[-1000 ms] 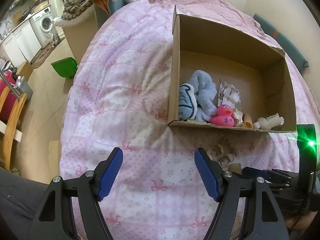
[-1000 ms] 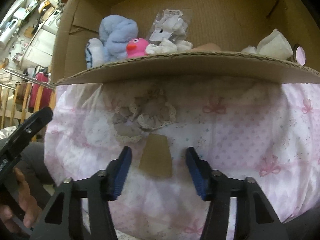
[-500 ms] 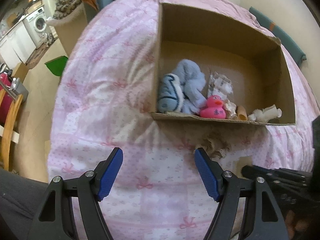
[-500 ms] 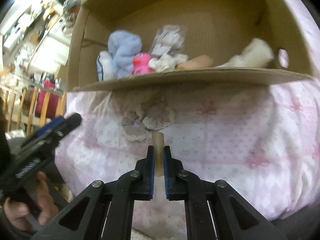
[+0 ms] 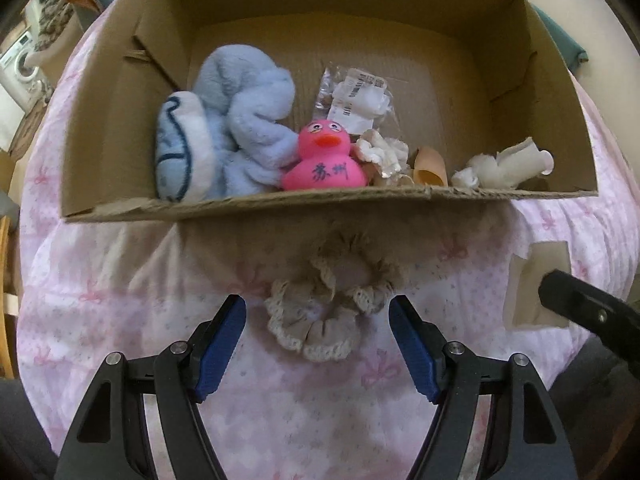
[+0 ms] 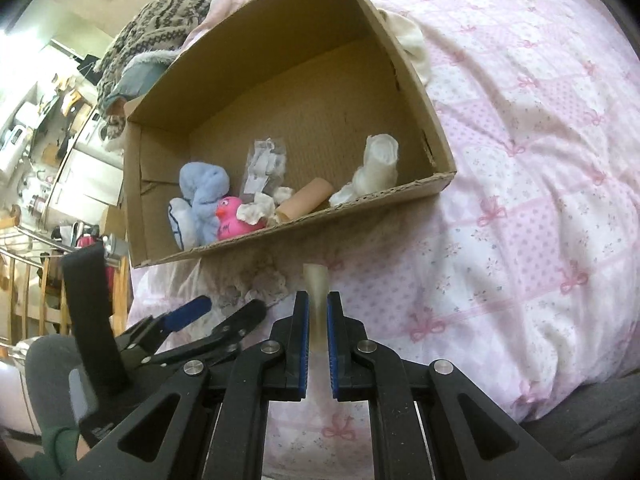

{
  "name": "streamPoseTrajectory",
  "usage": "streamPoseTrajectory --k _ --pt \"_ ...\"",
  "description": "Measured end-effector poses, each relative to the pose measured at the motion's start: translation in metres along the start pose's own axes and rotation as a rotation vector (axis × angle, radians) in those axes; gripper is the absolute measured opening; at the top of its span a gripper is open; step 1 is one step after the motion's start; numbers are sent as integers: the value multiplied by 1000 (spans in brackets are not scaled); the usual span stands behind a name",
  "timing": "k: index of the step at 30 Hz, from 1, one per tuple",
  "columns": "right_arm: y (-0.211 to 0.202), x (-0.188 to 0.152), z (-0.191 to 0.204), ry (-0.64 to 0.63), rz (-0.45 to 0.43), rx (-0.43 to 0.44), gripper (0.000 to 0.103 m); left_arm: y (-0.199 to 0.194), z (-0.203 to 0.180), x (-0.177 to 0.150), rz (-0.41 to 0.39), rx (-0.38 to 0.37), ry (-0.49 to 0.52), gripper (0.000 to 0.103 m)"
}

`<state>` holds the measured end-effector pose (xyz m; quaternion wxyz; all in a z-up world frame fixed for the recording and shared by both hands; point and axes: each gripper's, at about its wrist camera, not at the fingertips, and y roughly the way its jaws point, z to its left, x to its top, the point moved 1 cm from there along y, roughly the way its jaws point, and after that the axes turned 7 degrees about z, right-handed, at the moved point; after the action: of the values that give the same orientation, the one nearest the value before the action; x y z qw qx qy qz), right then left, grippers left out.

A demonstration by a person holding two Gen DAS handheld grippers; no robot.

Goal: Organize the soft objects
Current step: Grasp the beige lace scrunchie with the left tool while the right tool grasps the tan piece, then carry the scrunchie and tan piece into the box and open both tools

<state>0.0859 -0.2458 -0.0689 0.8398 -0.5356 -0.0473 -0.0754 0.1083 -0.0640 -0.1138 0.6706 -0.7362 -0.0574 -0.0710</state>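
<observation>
A beige lace-edged scrunchie (image 5: 332, 312) lies on the pink quilt just in front of the cardboard box (image 5: 320, 200). My left gripper (image 5: 318, 308) hangs open over it, one blue pad on each side and neither touching. My right gripper (image 6: 317, 300) is shut on a flat beige soft piece (image 6: 315, 280), held above the quilt near the box's front wall (image 6: 360, 202). The same piece (image 5: 536, 284) shows at the right of the left wrist view. Inside the box lie a blue plush (image 5: 248, 120), a pink duck (image 5: 324, 160), a packet (image 5: 356, 96), a beige tube (image 5: 430, 168) and white cloth (image 5: 504, 164).
The box sits on a bed with a pink bow-patterned quilt (image 6: 540, 160). A patterned knit (image 6: 160, 28) is heaped at the bed's far end, and a white cloth (image 6: 412, 44) lies behind the box. A wooden chair (image 6: 24, 280) and kitchen units stand to the left.
My right gripper has shut on the beige piece and lifted it off the quilt. My left gripper moved in toward the box and down, so that its pads now flank the scrunchie.
</observation>
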Motion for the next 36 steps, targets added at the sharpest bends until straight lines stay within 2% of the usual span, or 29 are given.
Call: streamPoseTrajectory --k 6,8,10,13,18,21,29,36 --pt "5 0 0 19 -10 -10 10 15 4 10 17 -20 -25 71" --pt "6 1 -1 28 -11 -11 10 17 5 11 8 -39 -21 67" --pt "4 1 -2 34 -16 -6 10 17 5 12 -1 -45 -11 38" --pt "2 2 -4 40 -22 -1 10 15 11 7 7 -63 4 22" --pt "4 2 -7 60 -16 -2 10 6 22 4 -9 -74 -19 18" --pt "5 3 -4 54 -14 2 10 -5 28 -6 -31 -54 -19 18" --pt "6 3 4 24 -13 14 10 -17 52 -19 -23 -20 -87 18" --pt "3 1 12 -12 -10 57 10 -59 61 -35 -97 -17 -100 18"
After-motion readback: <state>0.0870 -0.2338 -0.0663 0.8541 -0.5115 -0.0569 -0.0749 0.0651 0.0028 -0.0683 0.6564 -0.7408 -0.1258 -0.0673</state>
